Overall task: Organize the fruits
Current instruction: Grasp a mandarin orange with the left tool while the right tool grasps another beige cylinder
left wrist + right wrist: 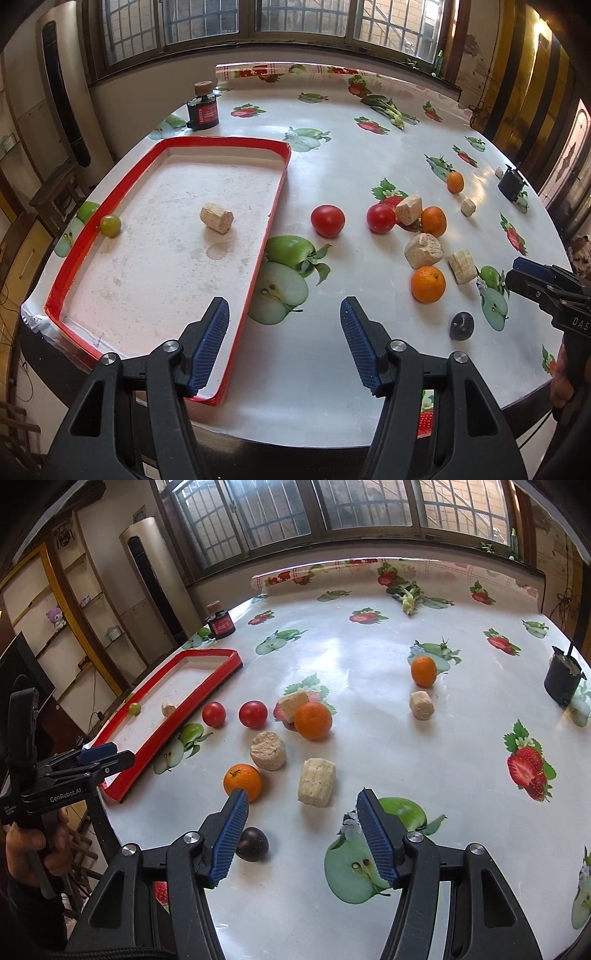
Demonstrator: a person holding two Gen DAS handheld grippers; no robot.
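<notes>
While most of the fruit lies loose on the bench [332,354], only a green grape [110,225] and one pale chunk [217,218] sit in the red tray [166,146] at left of the left wrist view. Judged an early sorting stage, between picks. Left claw [284,345] spread wide and empty, straddling the tray's near right rim. Right claw [301,836] likewise wide and empty at lower centre of its view, aimed at a pale chunk [317,782], with the nearest orange [242,781] just behind its left pad and a dark plum [252,843] beside that finger. Next move likely: centre on one fruit, close, carry to the tray. Two tomatoes [327,220] mid-frame. Chunks touching or crowding the oranges, so risk of nudging neighbours. Dark jar [203,109] and black pot [563,681] well apart, no obstacle.
</notes>
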